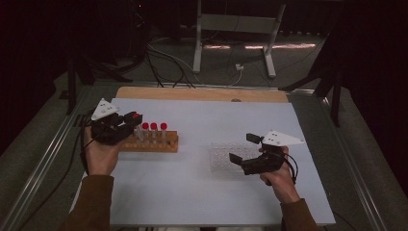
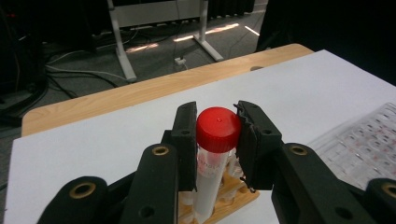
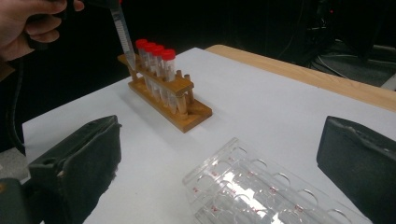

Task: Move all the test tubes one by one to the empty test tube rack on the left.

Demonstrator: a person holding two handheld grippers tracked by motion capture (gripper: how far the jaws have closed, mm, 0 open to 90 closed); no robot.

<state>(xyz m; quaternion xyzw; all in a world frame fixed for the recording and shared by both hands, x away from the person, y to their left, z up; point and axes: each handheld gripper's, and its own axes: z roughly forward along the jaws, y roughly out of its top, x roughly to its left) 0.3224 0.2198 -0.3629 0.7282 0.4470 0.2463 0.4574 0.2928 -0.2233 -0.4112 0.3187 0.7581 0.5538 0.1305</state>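
A person seated at the near edge of a white worktop (image 1: 207,192) works with a pair of hand-held tongs; the left tongs (image 2: 217,140) are clamped on a red-capped tube (image 2: 215,154), gripping it just at and below the cap so that the clear body hangs free. In the right gripper view the tube (image 3: 122,35) hangs tilted with its pointed tip at the far-left end of the wooden rack (image 3: 168,95), which suggests it has been lifted clear of its hole, though whether the tip rests on the rack is hard to tell at that distance. Three more red-capped tubes (image 1: 154,130) stand upright in the rack (image 1: 156,142), which sits on the left of the worktop. The high grip looks chosen to keep the pads off the tube's slippery wall and to leave the lower part free to enter a hole.

On the right, the right tongs (image 1: 243,151) hover with their black pads apart and nothing between them, just beside the clear plastic well tray (image 3: 261,191); that tray lies flat near the middle of the worktop, right of the rack. The open tongs appear to be held ready beside the tray, perhaps to steady it or to receive the tube, a judgement rather than a thing seen. Beyond the worktop's wooden far edge (image 1: 202,94) lie cables and a metal stand on a dark floor.
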